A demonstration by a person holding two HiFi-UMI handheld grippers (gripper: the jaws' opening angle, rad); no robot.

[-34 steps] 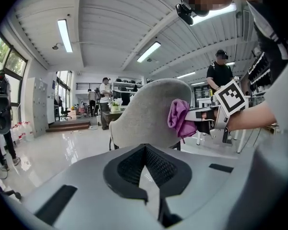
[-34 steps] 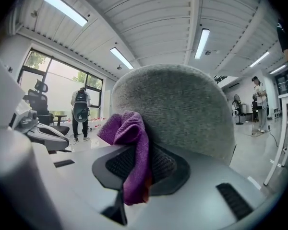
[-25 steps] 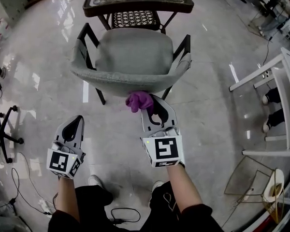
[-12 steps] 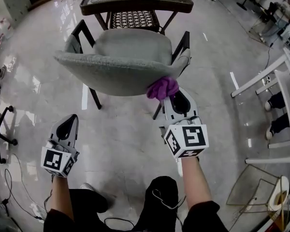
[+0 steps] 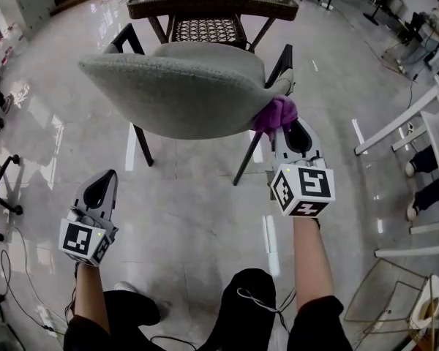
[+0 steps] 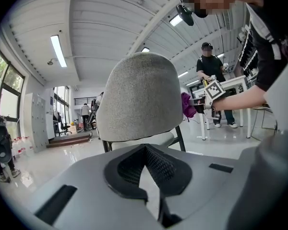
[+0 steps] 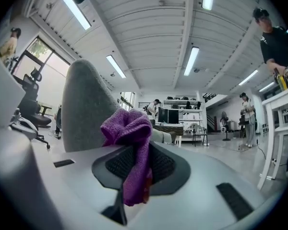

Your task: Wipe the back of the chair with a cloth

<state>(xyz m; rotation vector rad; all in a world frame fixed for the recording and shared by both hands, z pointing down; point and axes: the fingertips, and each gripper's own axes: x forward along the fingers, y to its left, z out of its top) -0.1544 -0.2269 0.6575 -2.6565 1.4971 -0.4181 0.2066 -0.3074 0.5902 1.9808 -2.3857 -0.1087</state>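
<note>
Presently: right claw, clamped on purple cloth; cloth lies against right-hand edge of grey chair back. Back's long span runs leftward from that claw, so any next stroke judged leftward. Spare: left claw, closed on nothing, low, well apart; right nearer.

The right gripper is held forward at the end of a bare, outstretched right forearm, its jaws pressed together on a bunched purple cloth. The left gripper sits lower and nearer the body, well apart from the right one, pointing forward, jaws together with nothing between them. The left forearm is bare too, drawn closer in than the right
</note>
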